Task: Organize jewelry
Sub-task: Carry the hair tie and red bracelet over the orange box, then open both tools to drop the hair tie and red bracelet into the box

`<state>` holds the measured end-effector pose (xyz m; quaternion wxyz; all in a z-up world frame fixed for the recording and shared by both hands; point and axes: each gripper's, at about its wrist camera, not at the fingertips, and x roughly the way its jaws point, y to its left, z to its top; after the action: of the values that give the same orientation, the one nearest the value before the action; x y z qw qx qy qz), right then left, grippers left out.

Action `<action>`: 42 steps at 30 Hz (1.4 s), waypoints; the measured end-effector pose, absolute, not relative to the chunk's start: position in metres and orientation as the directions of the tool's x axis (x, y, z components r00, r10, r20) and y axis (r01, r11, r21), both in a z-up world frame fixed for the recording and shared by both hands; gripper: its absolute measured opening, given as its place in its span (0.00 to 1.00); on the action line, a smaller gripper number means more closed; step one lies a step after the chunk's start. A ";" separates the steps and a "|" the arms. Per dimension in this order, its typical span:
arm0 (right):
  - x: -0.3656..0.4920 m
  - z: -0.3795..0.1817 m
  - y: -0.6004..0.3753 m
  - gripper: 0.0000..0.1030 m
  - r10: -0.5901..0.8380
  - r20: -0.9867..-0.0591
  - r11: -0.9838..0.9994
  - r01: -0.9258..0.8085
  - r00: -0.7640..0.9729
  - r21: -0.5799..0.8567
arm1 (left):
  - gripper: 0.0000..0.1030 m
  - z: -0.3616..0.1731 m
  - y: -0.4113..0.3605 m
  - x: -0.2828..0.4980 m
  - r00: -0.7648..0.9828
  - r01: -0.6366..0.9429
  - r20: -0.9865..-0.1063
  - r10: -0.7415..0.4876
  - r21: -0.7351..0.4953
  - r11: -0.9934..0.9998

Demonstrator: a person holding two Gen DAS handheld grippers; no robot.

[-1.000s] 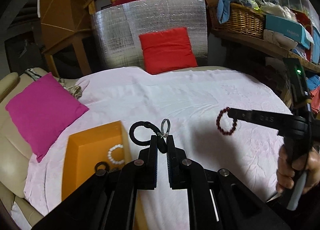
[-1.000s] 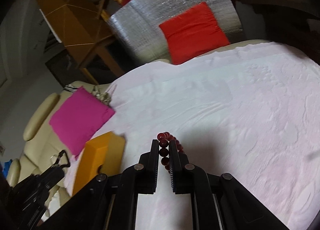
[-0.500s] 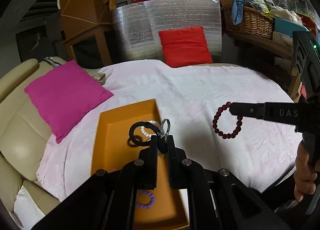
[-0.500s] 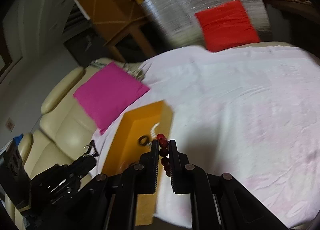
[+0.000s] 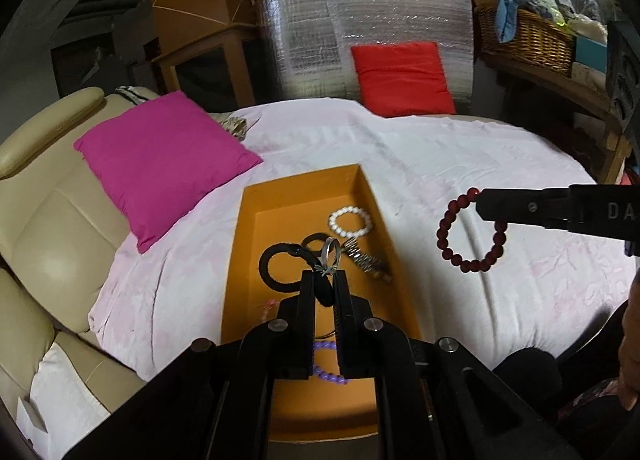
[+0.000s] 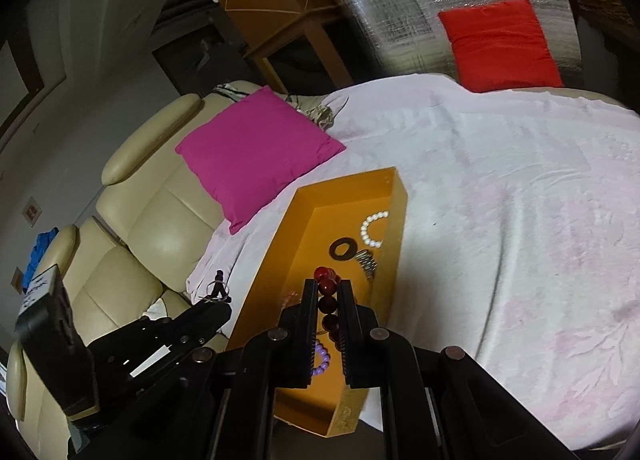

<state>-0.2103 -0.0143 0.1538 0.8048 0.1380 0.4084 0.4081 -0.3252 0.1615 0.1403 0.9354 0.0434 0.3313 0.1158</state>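
Note:
An orange box [image 5: 244,244] [image 6: 288,236] sits on the white-sheeted bed and holds a white bead bracelet [image 5: 351,221] [image 6: 374,228], a black ring [image 6: 341,249], a metal clip [image 5: 366,258] and a purple bead bracelet [image 5: 326,370] [image 6: 322,356]. My left gripper [image 5: 323,280] is shut on a black hair tie with a silver ring [image 5: 280,266], above the box. My right gripper [image 6: 328,288] is shut on a dark red bead bracelet [image 5: 472,230] [image 6: 326,286], over the box's near end; it hangs right of the box in the left wrist view.
A magenta cushion [image 5: 160,163] lies left of the box on a cream sofa [image 5: 44,219]. A red cushion [image 5: 404,77] leans on a silver foil panel [image 5: 360,27] at the back. A wicker basket [image 5: 524,35] on a shelf stands far right.
Both grippers moved left toward the orange box, each still holding its item. The box now lies under the left gripper and just below the right gripper.

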 end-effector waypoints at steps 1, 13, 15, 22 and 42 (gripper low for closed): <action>-0.212 0.153 -0.011 0.11 0.770 -0.548 0.627 -0.547 0.327 0.555 | 0.08 0.137 0.164 -0.325 0.749 -0.197 -0.612 0.256 0.163 0.967; -0.223 0.137 0.015 0.11 0.774 -0.578 0.604 -0.577 0.258 0.551 | 0.08 0.106 0.194 -0.322 0.692 -0.240 -0.669 0.272 0.141 0.960; -0.223 0.132 0.019 0.11 0.772 -0.585 0.604 -0.575 0.249 0.552 | 0.08 0.099 0.197 -0.321 0.682 -0.242 -0.680 0.270 0.139 0.960; -0.213 0.106 0.045 0.11 0.750 -0.629 0.616 -0.563 0.204 0.551 | 0.08 0.085 0.210 -0.302 0.653 -0.216 -0.720 0.233 0.118 0.969; -0.184 0.077 0.092 0.13 0.717 -0.655 0.650 -0.567 0.237 0.506 | 0.41 0.063 0.261 -0.171 0.578 -0.205 -0.761 0.295 0.215 0.955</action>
<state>-0.1837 0.0918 0.0774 0.7824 0.0812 0.4614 0.4104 -0.1706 0.2607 0.0627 0.8868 0.0517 0.4370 0.1408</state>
